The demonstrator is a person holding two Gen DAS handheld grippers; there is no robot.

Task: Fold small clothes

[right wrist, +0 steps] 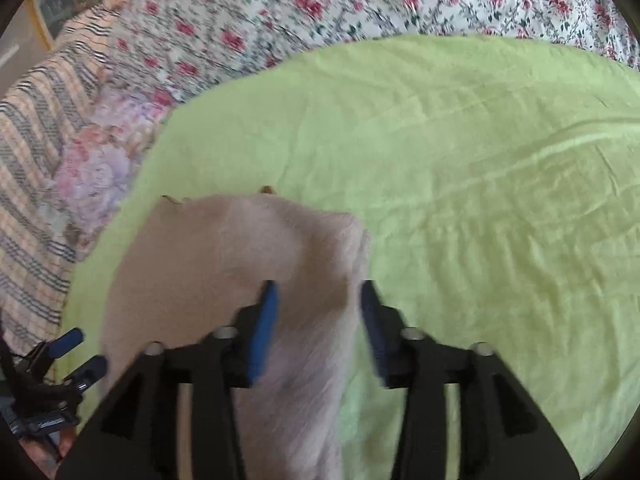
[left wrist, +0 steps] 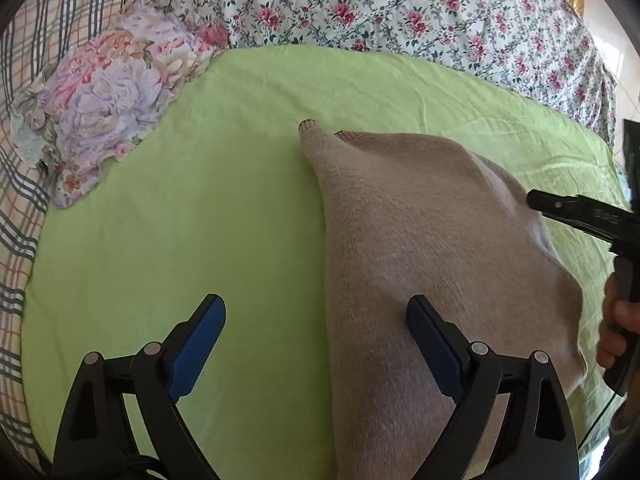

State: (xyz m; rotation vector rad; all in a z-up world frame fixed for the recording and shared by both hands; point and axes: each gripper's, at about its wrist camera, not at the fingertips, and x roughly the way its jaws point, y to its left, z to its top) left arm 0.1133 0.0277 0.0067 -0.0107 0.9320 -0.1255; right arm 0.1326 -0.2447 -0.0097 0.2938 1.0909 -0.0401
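A beige knit sweater (left wrist: 420, 248) lies on the green sheet (left wrist: 200, 200), toward its near right part. The left gripper (left wrist: 316, 312) is spread wide, one pad over bare sheet, the other over the knit. Only this view shows the lilac floral cloth (left wrist: 104, 100) sharply, at the sheet's far left corner, and the person's hand (left wrist: 616, 332). The blurred right-wrist view shows the right gripper (right wrist: 318, 300) parted, sweater fabric (right wrist: 240, 260) between its pads. No writing is legible.
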